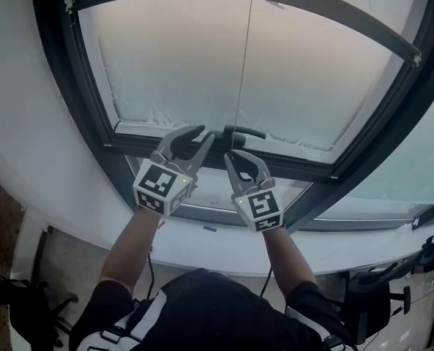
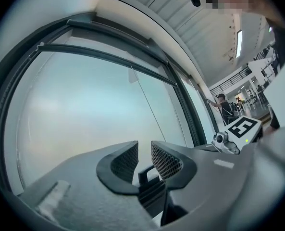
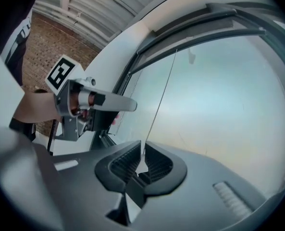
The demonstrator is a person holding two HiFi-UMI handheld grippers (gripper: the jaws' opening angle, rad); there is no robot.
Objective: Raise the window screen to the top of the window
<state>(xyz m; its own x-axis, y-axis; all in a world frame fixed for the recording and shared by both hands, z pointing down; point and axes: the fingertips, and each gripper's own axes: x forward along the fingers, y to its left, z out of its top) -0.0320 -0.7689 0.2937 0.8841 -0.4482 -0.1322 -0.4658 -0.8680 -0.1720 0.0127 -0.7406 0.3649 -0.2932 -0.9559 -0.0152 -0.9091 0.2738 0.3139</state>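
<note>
Thin cord (image 1: 244,64) vertical against glass (image 1: 165,57)

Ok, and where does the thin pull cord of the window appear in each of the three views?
Head view: the cord runs almost vertically through the upper middle of the picture.
Left gripper view: the cord is a thin slanted line just right of centre.
Right gripper view: the cord comes down the centre and ends between the right gripper's jaws.
Shared landmark: the dark bar at the cord's top end.
</note>
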